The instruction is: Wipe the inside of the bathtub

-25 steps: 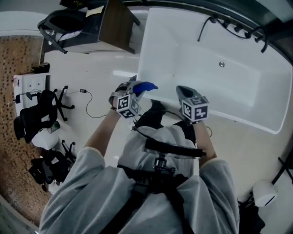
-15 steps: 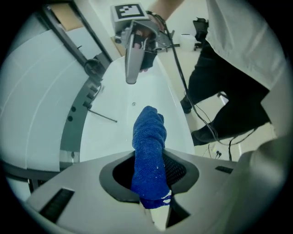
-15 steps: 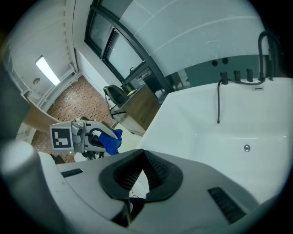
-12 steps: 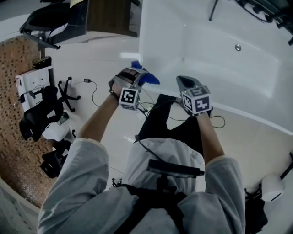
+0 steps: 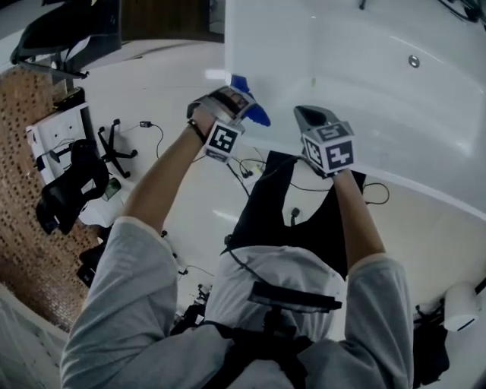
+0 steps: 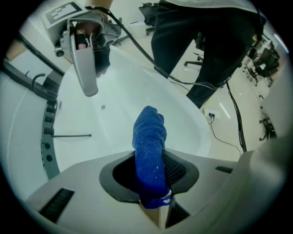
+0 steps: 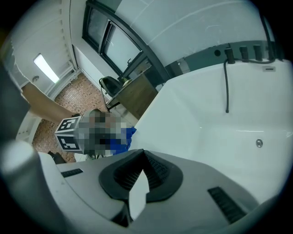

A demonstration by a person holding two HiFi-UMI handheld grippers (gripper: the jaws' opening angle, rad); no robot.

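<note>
The white bathtub (image 5: 395, 99) fills the upper right of the head view, with its near rim just ahead of both grippers. My left gripper (image 5: 244, 100) is shut on a blue cloth (image 5: 257, 111) and hangs by the tub's left corner. In the left gripper view the blue cloth (image 6: 149, 146) stands up between the jaws over the tub's inside (image 6: 114, 123). My right gripper (image 5: 305, 115) is held beside it at the near rim, with its jaws shut and nothing between them (image 7: 141, 170). The tub's drain (image 5: 414, 61) shows on the far wall.
A black hose (image 7: 226, 84) and dark fittings (image 6: 49, 132) sit on the tub's far rim. Cables (image 5: 250, 171) trail over the white floor by my legs. Black chairs (image 5: 72, 186) and a dark cabinet (image 5: 163, 19) stand to the left.
Both grippers have moved forward and a little up toward the tub's near rim. The blue cloth has stayed in the left gripper. The right gripper has stayed shut.
</note>
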